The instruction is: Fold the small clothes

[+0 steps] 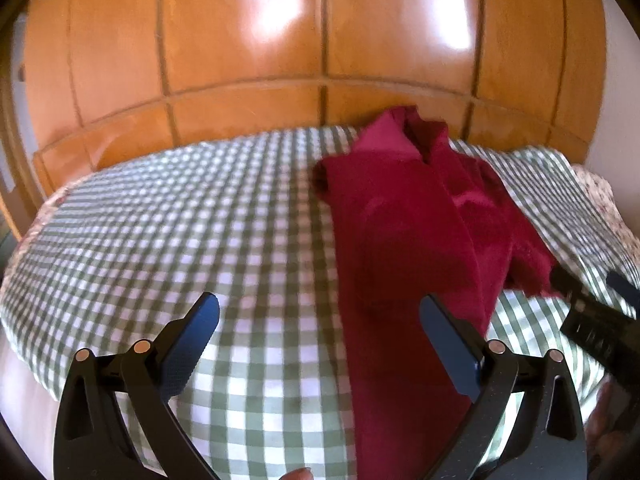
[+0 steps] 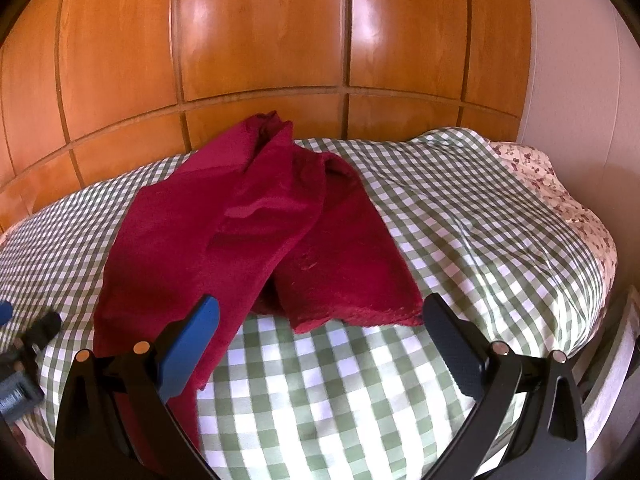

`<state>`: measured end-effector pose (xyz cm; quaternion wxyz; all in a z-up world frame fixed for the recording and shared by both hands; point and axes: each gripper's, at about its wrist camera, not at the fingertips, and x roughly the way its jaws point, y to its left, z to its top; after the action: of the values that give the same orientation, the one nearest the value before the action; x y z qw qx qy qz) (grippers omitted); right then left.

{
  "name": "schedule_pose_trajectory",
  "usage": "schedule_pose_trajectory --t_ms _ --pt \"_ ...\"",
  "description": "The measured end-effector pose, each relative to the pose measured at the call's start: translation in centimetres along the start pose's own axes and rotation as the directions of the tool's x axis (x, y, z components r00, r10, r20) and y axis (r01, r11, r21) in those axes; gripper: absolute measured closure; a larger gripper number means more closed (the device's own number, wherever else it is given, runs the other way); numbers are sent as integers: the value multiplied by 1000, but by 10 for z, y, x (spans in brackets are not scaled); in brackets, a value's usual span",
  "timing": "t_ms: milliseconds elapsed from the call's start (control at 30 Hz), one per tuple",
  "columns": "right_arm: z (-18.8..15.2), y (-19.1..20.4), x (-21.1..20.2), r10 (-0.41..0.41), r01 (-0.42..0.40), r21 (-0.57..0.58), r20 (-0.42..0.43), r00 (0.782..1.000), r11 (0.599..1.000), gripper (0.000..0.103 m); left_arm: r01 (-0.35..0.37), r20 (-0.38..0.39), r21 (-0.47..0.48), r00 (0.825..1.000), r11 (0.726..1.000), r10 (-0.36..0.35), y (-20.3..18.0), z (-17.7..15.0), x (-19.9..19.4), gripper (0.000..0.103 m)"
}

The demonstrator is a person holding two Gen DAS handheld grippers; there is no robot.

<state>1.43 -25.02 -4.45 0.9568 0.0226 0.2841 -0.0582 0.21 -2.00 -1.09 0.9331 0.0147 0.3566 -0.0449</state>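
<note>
Presently: red garment [image 2: 256, 240], loosely heaped on the checked bed [image 2: 460, 220]. Soft, limp, light; likely best pinched at the near hem corners. Left tool [image 1: 320, 332] and right tool [image 2: 320, 332] both spread, empty.

1. No text, label, brand, number or sign can be read in either view.
2. Some raised marks stand on the dark device [image 1: 596, 338] at the right edge of the left wrist view, too blurred to read.
</note>
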Motion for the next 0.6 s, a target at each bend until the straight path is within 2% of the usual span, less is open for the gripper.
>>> schedule_pose_trajectory --t_ms 33,100,167,200,233,300,333,367,433,467,533,567,600 --pt "2 -4 1 13 -13 6 -2 1000 1000 5 48 -38 18 998 999 -48 -4 -2 5 4" --pt "4 -15 4 18 -18 29 -15 1000 999 20 110 -81 50 991 993 -106 -12 -6 11 4" --pt "5 -26 9 40 -37 60 -42 998 997 30 170 -105 90 982 981 -160 -22 -11 14 5" --pt "5 -32 14 57 -51 82 -63 996 995 38 198 -121 104 975 975 -185 -27 -14 15 5" --pt "4 -37 18 77 -69 97 -84 993 993 42 234 -141 119 966 965 -217 -33 -16 18 5" --pt "3 -42 27 131 -115 133 -122 984 985 51 252 -156 152 961 956 -228 -42 -20 21 6" --pt "2 -44 30 163 -143 151 -136 977 978 53 259 -169 181 959 949 -230 -48 -23 24 11" --pt "1 -45 33 195 -170 164 -147 970 972 56 262 -185 204 956 943 -226 -52 -26 28 25" --pt "1 -41 43 307 -268 210 -182 934 940 58 280 -248 234 943 931 -222 -57 -33 39 33" --pt "2 -38 48 356 -308 235 -201 913 922 58 295 -272 245 935 923 -227 -60 -37 43 33" --pt "3 -29 63 417 -355 267 -234 878 896 58 306 -287 275 931 912 -226 -65 -45 45 35" --pt "2 -26 69 436 -367 279 -246 866 887 58 312 -282 296 932 903 -230 -67 -48 44 45" --pt "1 -21 78 461 -381 301 -270 845 874 58 314 -279 308 932 898 -231 -67 -48 45 50"
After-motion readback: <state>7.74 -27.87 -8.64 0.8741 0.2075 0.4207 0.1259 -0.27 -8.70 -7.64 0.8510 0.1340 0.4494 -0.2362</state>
